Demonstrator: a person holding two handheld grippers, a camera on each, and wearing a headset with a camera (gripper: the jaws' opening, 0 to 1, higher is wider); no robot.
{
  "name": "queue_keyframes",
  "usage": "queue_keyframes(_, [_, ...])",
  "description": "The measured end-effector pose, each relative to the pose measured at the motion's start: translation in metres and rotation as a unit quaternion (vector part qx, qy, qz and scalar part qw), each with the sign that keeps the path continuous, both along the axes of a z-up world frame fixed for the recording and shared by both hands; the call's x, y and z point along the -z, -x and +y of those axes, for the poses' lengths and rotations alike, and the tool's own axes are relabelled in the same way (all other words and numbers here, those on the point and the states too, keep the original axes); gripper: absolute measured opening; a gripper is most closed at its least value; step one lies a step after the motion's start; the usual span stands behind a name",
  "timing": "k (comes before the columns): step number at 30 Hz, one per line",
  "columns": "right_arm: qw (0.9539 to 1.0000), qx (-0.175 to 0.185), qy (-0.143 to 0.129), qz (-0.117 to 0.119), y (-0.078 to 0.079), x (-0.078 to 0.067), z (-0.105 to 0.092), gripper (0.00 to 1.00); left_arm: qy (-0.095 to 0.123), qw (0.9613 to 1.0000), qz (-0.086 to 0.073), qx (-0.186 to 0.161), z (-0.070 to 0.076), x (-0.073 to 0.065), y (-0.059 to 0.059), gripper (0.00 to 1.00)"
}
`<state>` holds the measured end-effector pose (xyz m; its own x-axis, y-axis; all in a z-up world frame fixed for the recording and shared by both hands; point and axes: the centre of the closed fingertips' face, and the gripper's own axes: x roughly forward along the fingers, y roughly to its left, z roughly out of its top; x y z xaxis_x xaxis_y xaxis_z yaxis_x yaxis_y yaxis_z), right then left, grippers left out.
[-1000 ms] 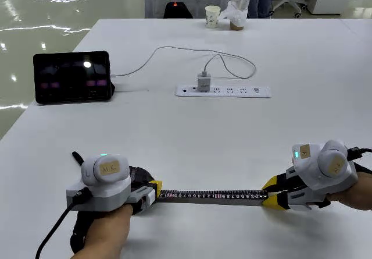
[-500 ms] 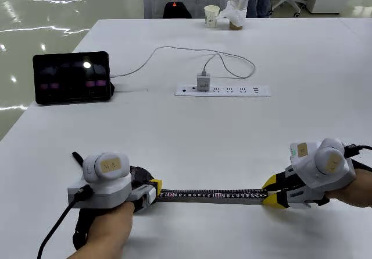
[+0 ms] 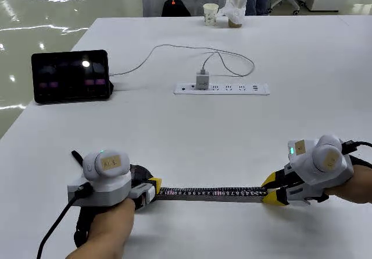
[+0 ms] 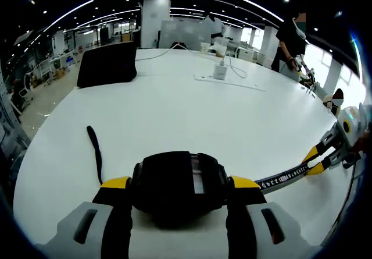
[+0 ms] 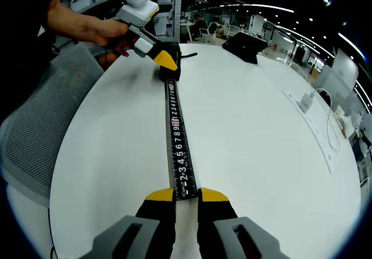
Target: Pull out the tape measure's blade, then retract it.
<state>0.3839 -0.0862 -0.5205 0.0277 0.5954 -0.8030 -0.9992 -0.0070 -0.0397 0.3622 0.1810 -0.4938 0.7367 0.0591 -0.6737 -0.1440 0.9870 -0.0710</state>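
Note:
The black tape measure case (image 3: 139, 179) rests on the white table (image 3: 192, 137) at the near left, and my left gripper (image 3: 152, 190) is shut on it. In the left gripper view the case (image 4: 177, 180) sits between the yellow-tipped jaws of my left gripper (image 4: 180, 184). The dark numbered blade (image 3: 212, 192) runs flat along the table to the right, pulled out. My right gripper (image 3: 270, 190) is shut on the blade's end. In the right gripper view the blade (image 5: 177, 137) stretches from my right gripper (image 5: 186, 195) to the left gripper (image 5: 165, 58).
A dark tablet (image 3: 71, 76) stands at the left. A white power strip (image 3: 222, 88) with a charger and cable lies mid-table. Cups (image 3: 212, 13) stand at the far edge. A black strap (image 4: 95, 151) trails from the case. A mesh chair (image 5: 35, 137) is beside the table.

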Motion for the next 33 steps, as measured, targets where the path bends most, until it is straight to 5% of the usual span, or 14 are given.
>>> queue_keyframes(33, [1.0000, -0.001, 0.005, 0.000, -0.0011, -0.0003, -0.0004, 0.10, 0.003, 0.9999, -0.001, 0.012, 0.0001, -0.0007, 0.0013, 0.57])
